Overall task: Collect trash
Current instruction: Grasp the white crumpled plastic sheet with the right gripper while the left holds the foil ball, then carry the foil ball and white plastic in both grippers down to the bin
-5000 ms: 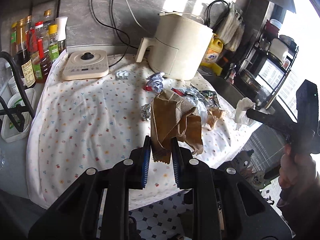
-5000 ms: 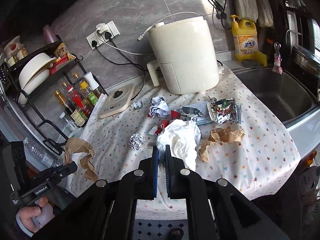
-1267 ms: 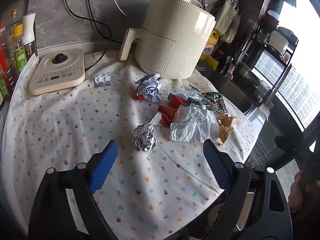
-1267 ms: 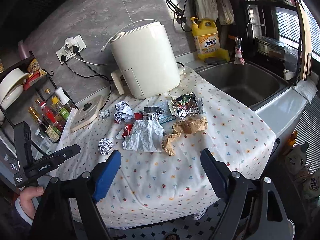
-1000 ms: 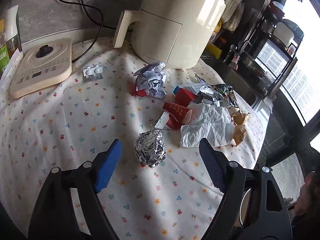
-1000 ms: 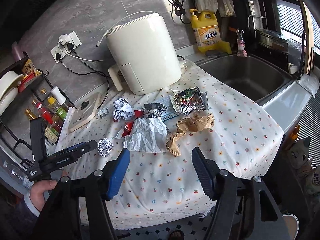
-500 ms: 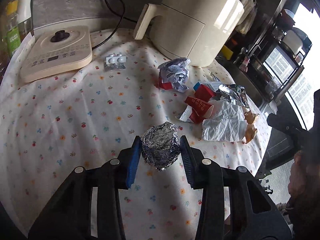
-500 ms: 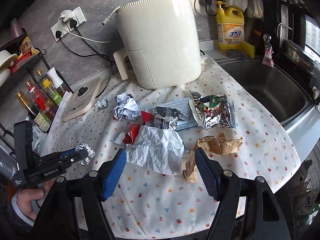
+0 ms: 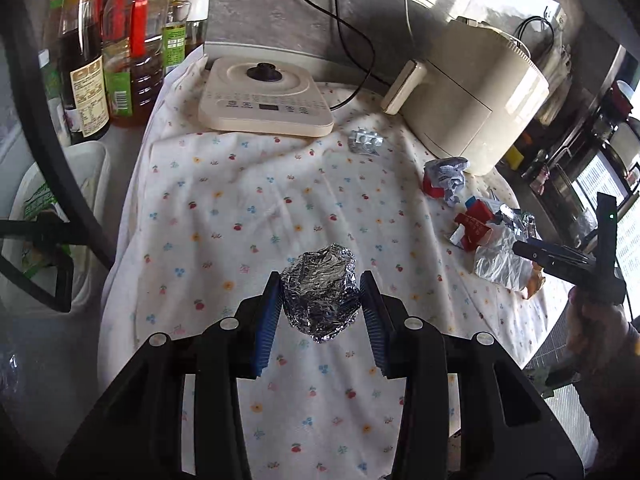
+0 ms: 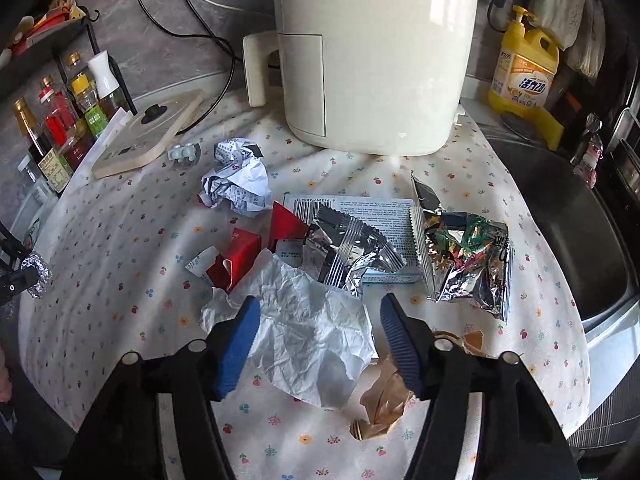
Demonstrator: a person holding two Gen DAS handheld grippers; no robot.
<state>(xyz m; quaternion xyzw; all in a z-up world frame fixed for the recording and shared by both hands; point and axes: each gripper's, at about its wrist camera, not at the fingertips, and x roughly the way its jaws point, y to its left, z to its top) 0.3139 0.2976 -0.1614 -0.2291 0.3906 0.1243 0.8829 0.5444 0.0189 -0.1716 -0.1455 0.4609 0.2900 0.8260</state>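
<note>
My left gripper (image 9: 320, 316) is shut on a crumpled foil ball (image 9: 320, 292) and holds it above the flowered tablecloth (image 9: 240, 208). The foil ball also shows at the far left of the right wrist view (image 10: 37, 274). My right gripper (image 10: 318, 340) is open, its blue pads either side of a crumpled white paper (image 10: 312, 332). Near it lie a brown paper scrap (image 10: 384, 400), silver snack wrappers (image 10: 464, 260), red carton pieces (image 10: 240, 256), a blue-white flat box (image 10: 360, 208) and a crumpled printed paper (image 10: 236, 184).
A cream air fryer (image 10: 372, 48) stands at the back. A flat cream cooker (image 9: 264, 100) and a blister pack (image 9: 365, 141) lie nearby. Sauce bottles (image 9: 116, 40) stand at the left, a yellow detergent bottle (image 10: 524, 68) and a sink (image 10: 560, 216) at the right.
My left gripper closed on the foil ball and has lifted it back toward the left table edge. My right gripper, which dropped its white paper earlier, has moved down over that paper, still open.
</note>
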